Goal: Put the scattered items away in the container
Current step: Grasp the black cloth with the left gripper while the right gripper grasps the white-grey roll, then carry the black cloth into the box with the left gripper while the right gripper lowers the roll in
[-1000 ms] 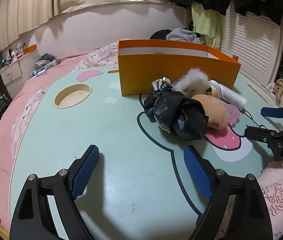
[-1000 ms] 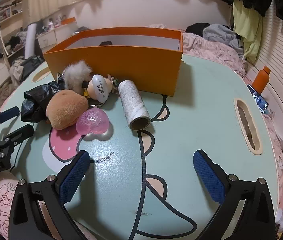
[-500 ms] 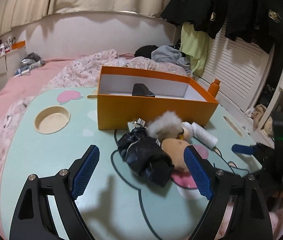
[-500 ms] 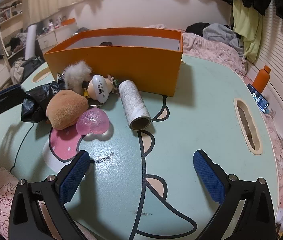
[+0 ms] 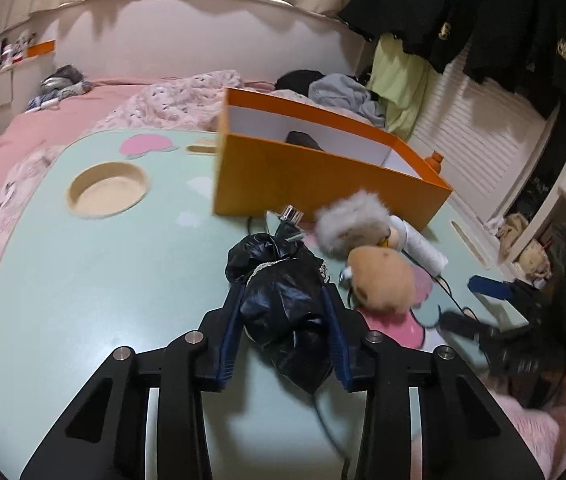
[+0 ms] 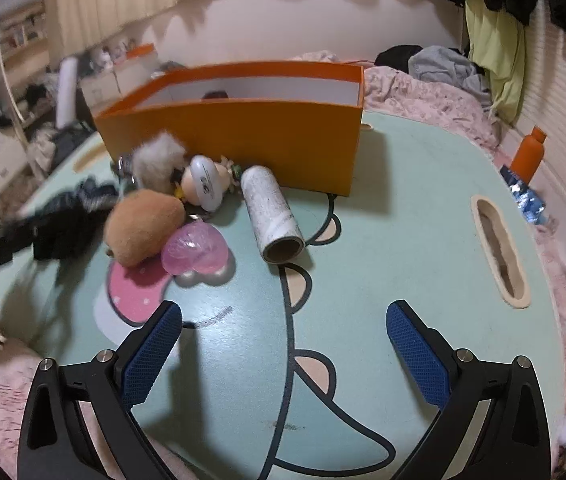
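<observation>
Left gripper [image 5: 283, 328]: jaws clamped on black bag [image 5: 283, 312], long axis toward orange box [image 5: 323, 176]. Right gripper [image 6: 283, 344]: jaws wide, empty, over bare bench [image 6: 383, 240].

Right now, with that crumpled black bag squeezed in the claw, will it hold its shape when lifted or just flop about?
The black bag will probably flop: its glossy film is creased and bulges past the left claw. It looks light for its bulk, though its contents are hidden. The slick surface may slip, so its tied neck might offer a firmer hold.
</observation>
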Action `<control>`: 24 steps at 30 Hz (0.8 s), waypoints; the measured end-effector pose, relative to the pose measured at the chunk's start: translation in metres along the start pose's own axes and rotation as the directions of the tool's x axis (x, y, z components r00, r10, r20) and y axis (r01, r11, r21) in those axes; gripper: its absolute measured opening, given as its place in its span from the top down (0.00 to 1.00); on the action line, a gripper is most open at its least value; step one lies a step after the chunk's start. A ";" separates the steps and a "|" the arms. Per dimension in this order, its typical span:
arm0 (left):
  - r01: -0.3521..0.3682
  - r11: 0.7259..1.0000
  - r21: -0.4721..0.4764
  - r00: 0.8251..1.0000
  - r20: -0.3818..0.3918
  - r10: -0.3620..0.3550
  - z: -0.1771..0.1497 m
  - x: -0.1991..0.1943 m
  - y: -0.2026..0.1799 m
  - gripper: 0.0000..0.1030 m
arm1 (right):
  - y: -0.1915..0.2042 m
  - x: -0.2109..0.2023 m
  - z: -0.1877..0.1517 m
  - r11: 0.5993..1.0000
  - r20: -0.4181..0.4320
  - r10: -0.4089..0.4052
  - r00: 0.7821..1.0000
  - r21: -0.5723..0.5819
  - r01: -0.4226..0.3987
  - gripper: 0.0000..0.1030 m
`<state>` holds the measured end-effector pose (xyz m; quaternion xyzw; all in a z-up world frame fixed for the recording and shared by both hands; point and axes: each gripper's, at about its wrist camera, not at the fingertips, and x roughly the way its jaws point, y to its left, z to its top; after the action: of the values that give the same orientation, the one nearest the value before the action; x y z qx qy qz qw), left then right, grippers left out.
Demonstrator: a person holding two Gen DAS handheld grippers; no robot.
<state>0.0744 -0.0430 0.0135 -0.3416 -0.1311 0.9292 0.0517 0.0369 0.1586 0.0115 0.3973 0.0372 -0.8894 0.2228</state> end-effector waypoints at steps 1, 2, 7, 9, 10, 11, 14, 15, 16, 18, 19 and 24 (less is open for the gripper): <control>0.002 1.000 -0.002 1.000 0.016 -0.002 -0.004 -0.009 0.002 0.62 | -0.002 -0.003 0.002 1.000 0.013 0.009 1.000 0.014 -0.009 0.04; 0.000 1.000 0.001 0.999 0.032 0.000 -0.006 -0.017 0.004 0.62 | -0.003 -0.006 0.005 1.000 0.029 0.004 1.000 0.020 -0.005 0.05; -0.003 1.000 0.010 0.998 0.069 0.002 -0.004 -0.032 0.004 0.62 | -0.005 -0.008 0.028 1.000 0.071 -0.006 0.997 0.019 0.004 0.13; -0.006 1.000 0.011 0.997 0.072 0.006 -0.002 -0.030 0.004 0.62 | -0.004 -0.003 0.036 1.000 0.063 0.008 0.998 0.012 -0.009 0.24; -0.005 1.000 0.008 0.997 0.071 0.004 -0.001 -0.028 0.005 0.62 | -0.003 0.001 0.041 1.000 0.055 0.011 0.998 0.009 -0.012 0.32; -0.002 1.000 0.005 0.998 0.067 0.001 -0.001 -0.026 0.005 0.62 | -0.002 0.005 0.045 1.000 0.046 0.006 0.999 0.009 -0.006 0.35; 0.004 1.000 0.005 0.999 0.049 -0.004 -0.005 -0.021 0.003 0.62 | 0.000 0.014 0.052 1.000 0.037 0.011 0.999 0.005 -0.011 0.35; 0.003 1.000 0.007 0.999 0.045 -0.004 -0.006 -0.020 0.003 0.62 | 0.000 0.017 0.052 1.000 0.031 0.013 0.999 0.000 -0.013 0.35; 0.002 1.000 0.009 0.999 0.040 -0.002 -0.007 -0.019 0.003 0.62 | 0.003 0.020 0.054 1.000 0.025 0.011 1.000 -0.013 -0.011 0.37; 0.003 1.000 0.007 0.999 0.033 -0.004 -0.008 -0.016 0.003 0.62 | 0.005 0.029 0.050 0.999 0.006 -0.016 1.000 -0.041 0.016 0.52; 0.005 1.000 0.003 1.000 0.031 -0.005 -0.008 -0.015 0.003 0.62 | 0.006 0.035 0.049 0.998 -0.019 -0.030 0.999 -0.049 0.029 0.69; 0.007 1.000 0.008 1.000 0.027 -0.007 -0.010 -0.012 0.000 0.62 | 0.001 0.026 0.043 1.000 0.024 -0.010 1.000 -0.008 0.010 0.78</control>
<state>0.0903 -0.0432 0.0132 -0.3285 -0.1293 0.9340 0.0544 -0.0072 0.1378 0.0218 0.3855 0.0400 -0.8951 0.2204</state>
